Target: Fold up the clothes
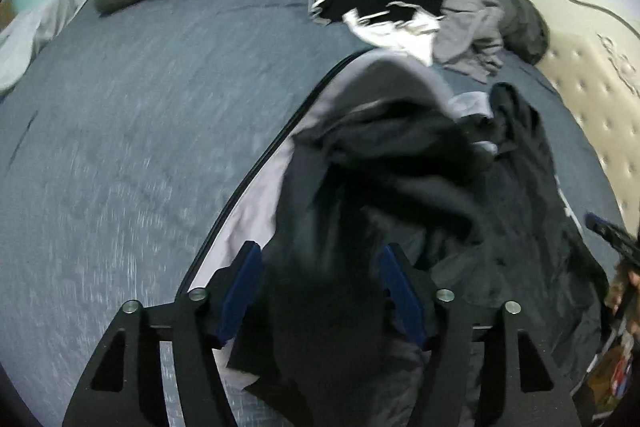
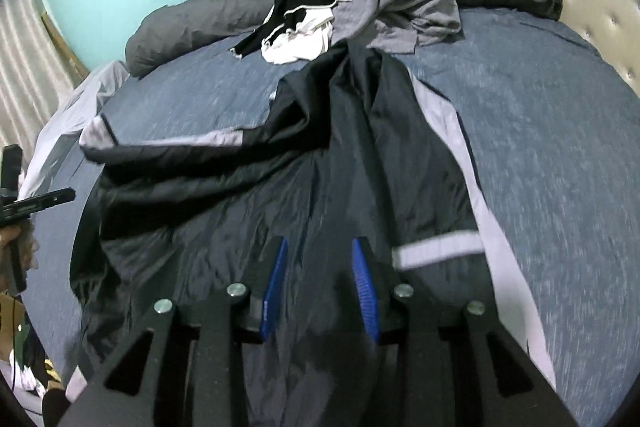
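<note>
Jacket [image 2: 320,163] rumpled toward twelve o'clock; left gripper [image 1: 320,291] and right gripper [image 2: 318,285] spread, holding nothing. Could fold crooked unless flattened.

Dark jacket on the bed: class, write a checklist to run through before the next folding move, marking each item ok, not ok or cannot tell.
1. Dark jacket lies on the blue bed cover: ok.
2. Jacket spread flat: not ok, bunched and creased.
3. Left gripper open, fabric between the jaws: ok; whether the pads press it, cannot tell.
4. Right gripper open over the jacket: ok.
5. Sleeve with the grey cuff laid out sideways: ok.
6. Clothes pile apart from the jacket: not ok, touching at the top.
</note>
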`<state>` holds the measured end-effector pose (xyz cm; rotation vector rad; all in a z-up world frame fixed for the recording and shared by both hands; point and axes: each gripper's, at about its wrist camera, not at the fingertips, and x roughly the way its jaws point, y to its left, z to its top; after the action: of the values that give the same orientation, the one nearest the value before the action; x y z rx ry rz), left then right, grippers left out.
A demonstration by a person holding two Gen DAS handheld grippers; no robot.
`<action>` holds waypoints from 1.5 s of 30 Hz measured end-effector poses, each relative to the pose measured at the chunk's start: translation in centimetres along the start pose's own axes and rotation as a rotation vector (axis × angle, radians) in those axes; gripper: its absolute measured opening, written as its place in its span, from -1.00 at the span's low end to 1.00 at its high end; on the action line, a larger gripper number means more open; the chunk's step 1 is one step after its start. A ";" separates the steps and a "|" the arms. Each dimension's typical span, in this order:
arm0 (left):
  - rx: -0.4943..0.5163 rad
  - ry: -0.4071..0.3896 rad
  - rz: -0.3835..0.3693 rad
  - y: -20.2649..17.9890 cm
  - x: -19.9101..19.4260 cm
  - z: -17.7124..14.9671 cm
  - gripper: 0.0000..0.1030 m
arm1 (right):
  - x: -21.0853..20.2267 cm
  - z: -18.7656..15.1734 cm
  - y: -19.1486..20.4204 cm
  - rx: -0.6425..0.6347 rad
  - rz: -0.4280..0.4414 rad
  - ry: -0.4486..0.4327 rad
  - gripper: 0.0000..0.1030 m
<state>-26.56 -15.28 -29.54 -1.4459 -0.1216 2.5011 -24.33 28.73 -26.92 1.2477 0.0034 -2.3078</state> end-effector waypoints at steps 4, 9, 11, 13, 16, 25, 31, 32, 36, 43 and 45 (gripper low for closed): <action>-0.081 0.012 -0.002 2.7 1.6 -1.4 0.31 | -0.9 -1.4 -0.5 0.016 0.002 0.014 -0.34; -0.152 -0.016 0.030 5.7 2.5 -1.7 0.31 | -1.3 -2.4 -1.3 0.029 -0.019 0.026 -0.34; -0.194 -0.044 0.033 7.0 2.2 -1.6 0.31 | -1.4 -2.5 -1.6 0.039 -0.022 0.029 -0.34; -0.224 -0.059 0.033 8.1 2.0 -1.6 0.31 | -1.3 -2.5 -1.8 0.041 -0.023 0.029 -0.34; -0.229 -0.036 0.059 9.4 2.4 -1.9 0.31 | -1.3 -2.5 -1.6 0.033 -0.025 0.031 -0.34; -0.156 0.006 -0.013 8.1 3.9 -3.3 -0.59 | -1.8 -1.9 0.4 0.004 -0.002 0.022 -0.34; -0.106 -0.046 -0.083 5.3 0.5 -2.6 -0.70 | -3.2 -1.7 0.7 0.012 -0.003 0.004 -0.34; -0.091 -0.061 -0.098 4.6 -0.6 -2.4 -0.71 | -3.7 -1.7 0.6 0.019 0.000 -0.003 -0.34; 0.004 -0.123 -0.170 0.1 -5.8 -1.8 -0.73 | -5.6 -2.0 0.7 0.026 -0.002 -0.023 -0.34; 0.212 -0.146 -0.306 -11.9 -12.0 -2.2 -0.73 | -9.8 -2.9 0.9 0.039 -0.013 -0.055 -0.34; 0.238 -0.126 -0.350 -15.0 -12.3 -2.9 -0.73 | -11.0 -3.4 0.9 0.040 -0.015 -0.060 -0.34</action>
<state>-15.59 -4.08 -17.71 -1.0705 -0.0881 2.2309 -16.35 33.51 -20.11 1.2012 -0.0553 -2.3681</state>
